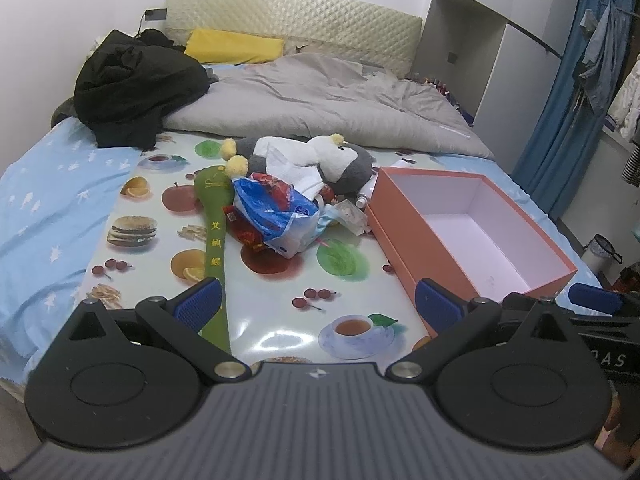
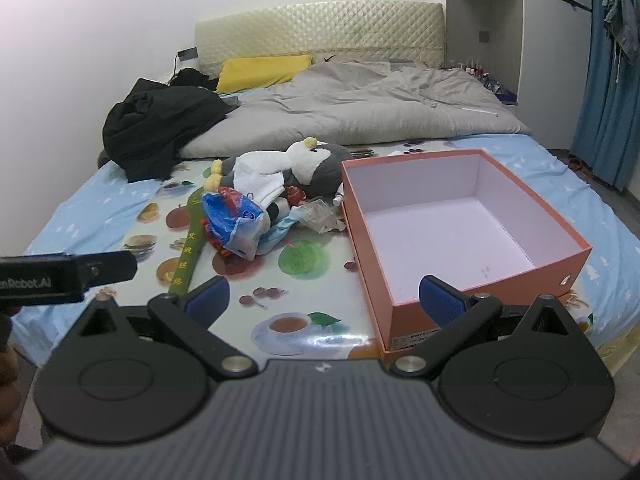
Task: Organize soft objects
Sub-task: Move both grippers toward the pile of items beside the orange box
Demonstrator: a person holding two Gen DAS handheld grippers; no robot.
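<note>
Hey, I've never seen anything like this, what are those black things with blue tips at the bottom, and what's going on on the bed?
Those are two handheld claws, one in each of a person's hands, each carrying a camera looking along its fingers. One picture is from the left claw, the other from the right claw. Both are open and hold nothing. On the bed's fruit-print mat lie a plush toy, a blue plastic bag, a green padded stick and an empty orange box.

open mat in front, clutter behind

bare fruit-print mat (image 1: 280, 292) lies between both wide-open grippers and the toy pile (image 1: 304, 184); the orange box (image 2: 460, 232) blocks the right, the green stick (image 1: 216, 248) crosses the left.
</note>
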